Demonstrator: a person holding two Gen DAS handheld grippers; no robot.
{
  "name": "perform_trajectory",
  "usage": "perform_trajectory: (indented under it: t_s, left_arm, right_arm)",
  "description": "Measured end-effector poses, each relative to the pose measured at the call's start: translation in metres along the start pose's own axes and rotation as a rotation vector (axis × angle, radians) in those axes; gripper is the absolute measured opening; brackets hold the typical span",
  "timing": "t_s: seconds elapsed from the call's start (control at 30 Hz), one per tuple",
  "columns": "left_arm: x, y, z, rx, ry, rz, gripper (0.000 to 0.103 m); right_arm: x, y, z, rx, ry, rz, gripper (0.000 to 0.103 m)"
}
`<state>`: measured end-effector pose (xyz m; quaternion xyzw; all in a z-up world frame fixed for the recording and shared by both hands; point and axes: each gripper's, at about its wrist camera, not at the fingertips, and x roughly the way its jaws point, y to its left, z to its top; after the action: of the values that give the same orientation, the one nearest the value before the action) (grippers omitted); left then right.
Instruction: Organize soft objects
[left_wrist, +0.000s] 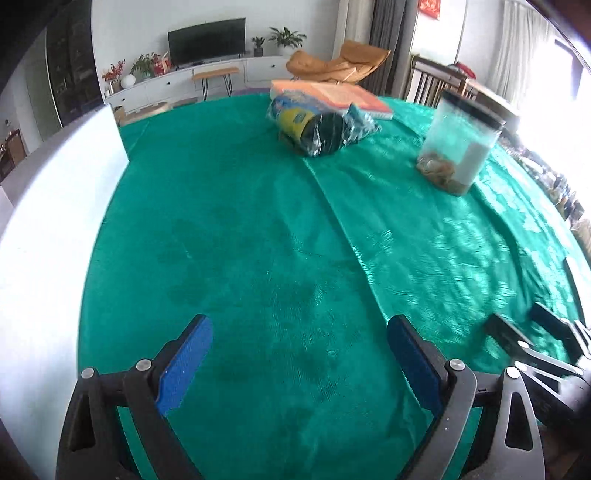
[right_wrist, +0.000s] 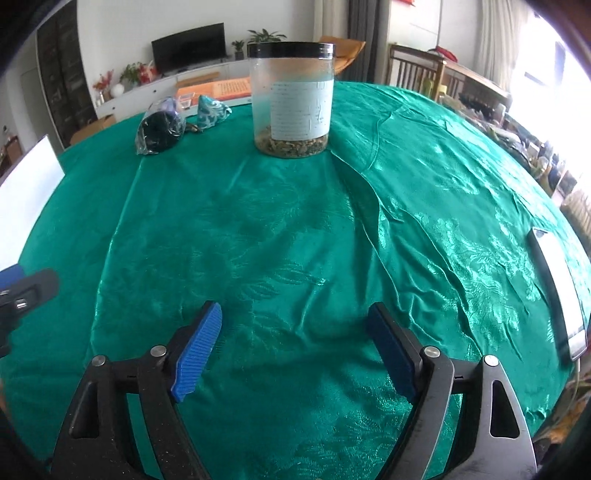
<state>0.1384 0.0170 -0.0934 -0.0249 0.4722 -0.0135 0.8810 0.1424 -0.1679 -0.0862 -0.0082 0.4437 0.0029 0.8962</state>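
Green cloth (right_wrist: 280, 229) lies bare under both wide-open, empty tongs, left (left_wrist: 299, 363) and right (right_wrist: 293, 347).

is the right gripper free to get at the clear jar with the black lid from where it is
Probably yes. The right gripper is open and empty, and the clear jar stands upright straight ahead of it. Only bare green tablecloth lies between; the plastic-wrapped bundle sits off to the jar's left.
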Motion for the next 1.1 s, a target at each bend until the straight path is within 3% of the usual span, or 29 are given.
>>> perform_trajectory:
  t_s: [0.07, 0.2, 0.27, 1.1]
  left_arm:
    - [0.016, -0.001, 0.004, 0.002, 0.025, 0.013, 0.095]
    - [0.022, -0.003, 0.007, 0.036, 0.002, 0.040, 0.097]
    - [0.024, 0.000, 0.004, 0.032, -0.025, 0.045, 0.103]
    - [0.027, 0.002, 0.013, 0.011, 0.002, 0.053, 0.103]
  right_arm:
    - [0.002, 0.000, 0.000, 0.004, 0.001, 0.001, 0.085]
    - [0.006, -0.002, -0.004, 0.006, 0.000, 0.003, 0.086]
    - [0.006, -0.002, -0.004, 0.007, 0.001, 0.003, 0.086]
    - [0.006, -0.001, -0.005, 0.006, 0.001, 0.005, 0.090]
